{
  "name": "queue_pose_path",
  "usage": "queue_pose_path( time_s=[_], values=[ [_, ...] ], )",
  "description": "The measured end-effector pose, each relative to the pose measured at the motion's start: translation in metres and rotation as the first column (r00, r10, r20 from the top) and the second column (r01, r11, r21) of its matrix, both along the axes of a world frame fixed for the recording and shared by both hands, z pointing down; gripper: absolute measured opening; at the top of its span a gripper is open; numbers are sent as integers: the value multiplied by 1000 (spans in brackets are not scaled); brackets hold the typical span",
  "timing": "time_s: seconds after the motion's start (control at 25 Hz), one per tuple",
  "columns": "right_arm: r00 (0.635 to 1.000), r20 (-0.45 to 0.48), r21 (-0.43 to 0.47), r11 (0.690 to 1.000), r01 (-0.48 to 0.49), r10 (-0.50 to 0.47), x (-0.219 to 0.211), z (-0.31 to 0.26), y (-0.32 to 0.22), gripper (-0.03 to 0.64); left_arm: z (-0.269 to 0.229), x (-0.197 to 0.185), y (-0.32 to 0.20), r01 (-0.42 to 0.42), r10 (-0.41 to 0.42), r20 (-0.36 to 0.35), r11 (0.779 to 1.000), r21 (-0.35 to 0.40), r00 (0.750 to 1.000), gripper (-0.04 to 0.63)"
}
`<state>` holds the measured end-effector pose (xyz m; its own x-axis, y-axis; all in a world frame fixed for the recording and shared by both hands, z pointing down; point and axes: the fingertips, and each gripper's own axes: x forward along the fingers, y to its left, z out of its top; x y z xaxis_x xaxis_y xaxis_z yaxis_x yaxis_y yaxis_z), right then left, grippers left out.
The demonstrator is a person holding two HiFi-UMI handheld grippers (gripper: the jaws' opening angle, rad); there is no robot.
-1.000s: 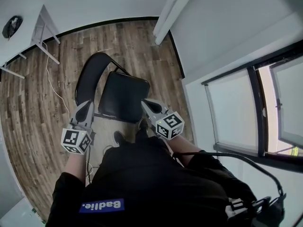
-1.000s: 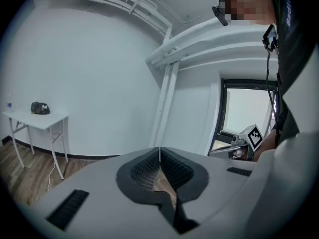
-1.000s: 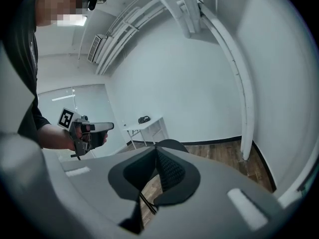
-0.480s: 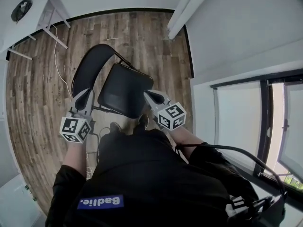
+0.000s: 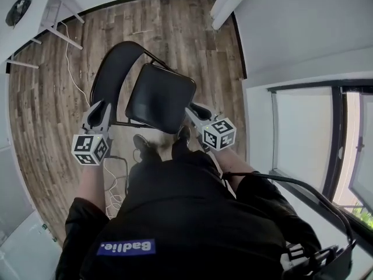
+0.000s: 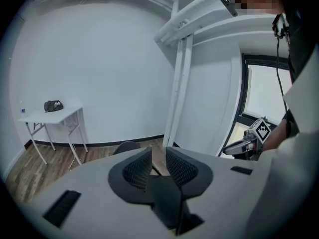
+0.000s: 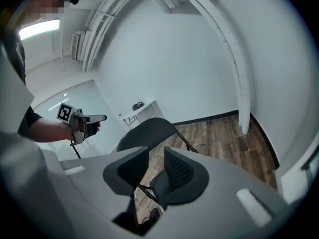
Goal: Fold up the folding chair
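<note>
The black folding chair (image 5: 160, 98), with a padded seat, a curved backrest and a thin metal tube frame, stands unfolded on the wooden plank floor (image 5: 46, 98), just in front of the person's shoes (image 5: 143, 144). In the head view the backrest is on the left and the seat on the right.

The left claw (image 5: 100, 108) hangs just beside the edge of the backrest. The right claw (image 5: 193, 107) hangs just beside the seat corner nearest the person. As far as I can see, neither touches the chair. Both claws are opening to a narrow gap and hold nothing. Between the left pads only floor and wall show, and between the right pads only the chair frame farther away.

I judge the chair to be stiff and rather heavy for such small pads. The seat should turn on its pivots, so its front edge seems a good place to lift, while the other claw steadies the top of the backrest. The smooth tube may slip, and the frame joints could pinch.

Farther away, a white desk (image 6: 55, 114) at the wall carries a small dark object (image 6: 53, 105).
</note>
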<state>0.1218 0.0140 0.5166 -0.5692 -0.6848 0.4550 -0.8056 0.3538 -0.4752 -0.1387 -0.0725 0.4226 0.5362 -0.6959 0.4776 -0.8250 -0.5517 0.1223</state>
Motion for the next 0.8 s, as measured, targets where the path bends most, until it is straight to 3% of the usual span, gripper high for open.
queue_pose_path(
  time_s=[0.24,0.48,0.8],
  values=[
    [994,43,-157,983,-91,99,-11,59,-2,139,39,-45,-37,12,-10,37,999,-35,999,121],
    [988,0,-247,958,-147,151,-2,111,-8,181,78,-73,-70,23,-20,116,999,-28,993,144],
    [976,-74,-386,896,-220,207,13,193,2,219,130,-113,-85,14,8,178,992,-126,984,190]
  ],
)
